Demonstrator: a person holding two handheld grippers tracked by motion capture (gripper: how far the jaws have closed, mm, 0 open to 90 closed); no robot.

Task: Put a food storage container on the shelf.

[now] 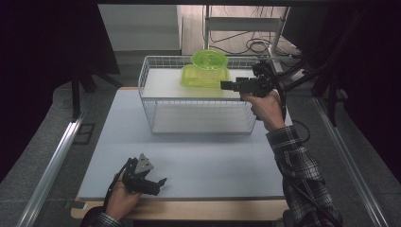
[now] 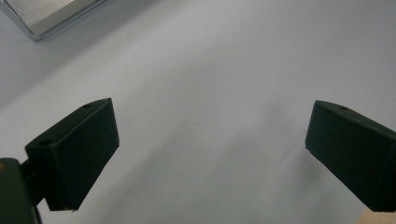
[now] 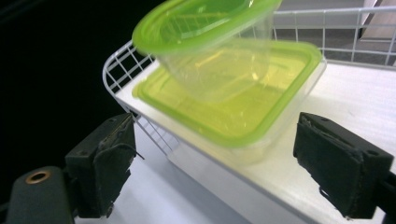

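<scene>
A white wire basket (image 1: pixel 198 116) stands at the back middle of the table. On the white board inside it lies a clear rectangular container with a green lid (image 1: pixel 204 77) (image 3: pixel 243 112). A round green-lidded tub (image 1: pixel 209 59) (image 3: pixel 210 56) leans tilted on top of it. My right gripper (image 1: pixel 225 85) (image 3: pixel 215 158) is open and held level at the basket's right side, pointing left, with the rectangular container just ahead of its jaws and apart from them. My left gripper (image 1: pixel 161 183) (image 2: pixel 210 140) is open and holds nothing, low over the table near the front left.
The light tabletop (image 1: pixel 213 165) spreads between the basket and the wooden front edge (image 1: pixel 189 208). A metal rail (image 1: pixel 52 165) (image 2: pixel 51 16) runs along the left. Dark stands and cables (image 1: pixel 255 45) sit behind and to the right of the basket.
</scene>
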